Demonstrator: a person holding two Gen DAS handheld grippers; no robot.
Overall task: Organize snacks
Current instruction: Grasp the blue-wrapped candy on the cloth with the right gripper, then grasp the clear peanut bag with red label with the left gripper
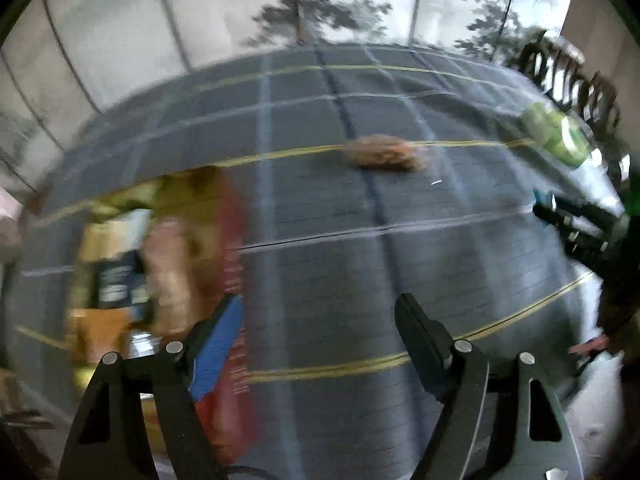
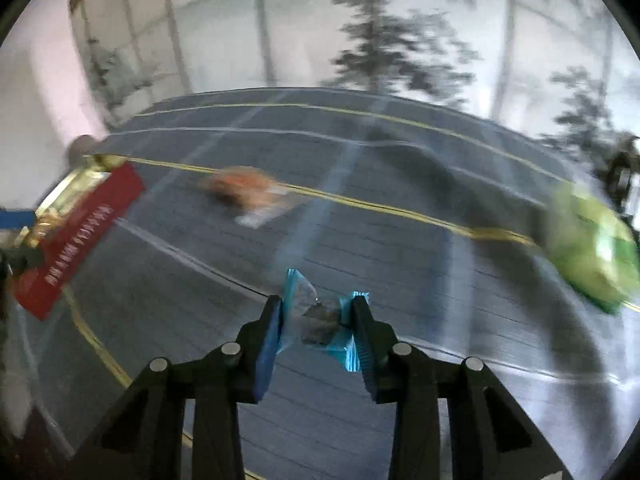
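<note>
Right gripper [image 2: 316, 320] is clamped on a small blue snack packet [image 2: 320, 320], held between both pads just above the dark plaid tablecloth [image 2: 400, 240]. Left gripper [image 1: 320, 328] stands released with nothing between its fingers, beside a red box of assorted snacks [image 1: 236, 240]. An orange-brown snack bag [image 1: 384, 154] lies mid-table; a green bag [image 2: 592, 256] lies well apart, at the right.

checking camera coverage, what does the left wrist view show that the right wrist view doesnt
Only the left wrist view: the open left hand-held gripper, empty, and the box's contents, blurred packets. Only the right wrist view: the right hand-held gripper shut on a small blue-wrapped snack. Both: the dark plaid tablecloth, the red-sided snack box, the orange-brown snack packet and the green snack bag.
</note>
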